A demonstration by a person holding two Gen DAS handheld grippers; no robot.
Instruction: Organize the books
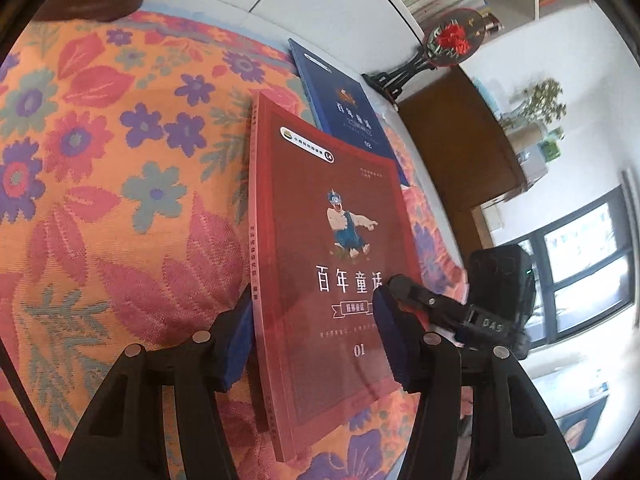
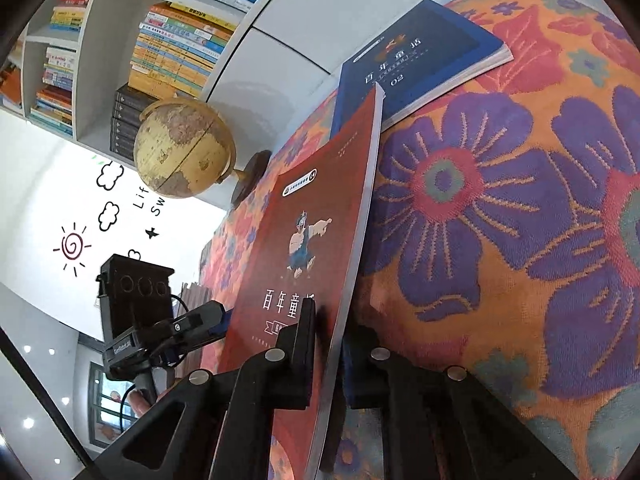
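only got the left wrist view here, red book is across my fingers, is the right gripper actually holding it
Observer: Yes. The right gripper is shut on the red book, one finger on the cover and one behind the page edge.
Operator: what's over on the far side of the cloth, i just see a dark base
Observer: That base carries a tan globe, standing at the edge of the floral cloth.
Operator: anywhere to shelve it
Observer: A white bookshelf packed with stacked books stands behind the globe.
Operator: blue book still flat
Observer: Yes, the blue book lies flat on the cloth, cover up.
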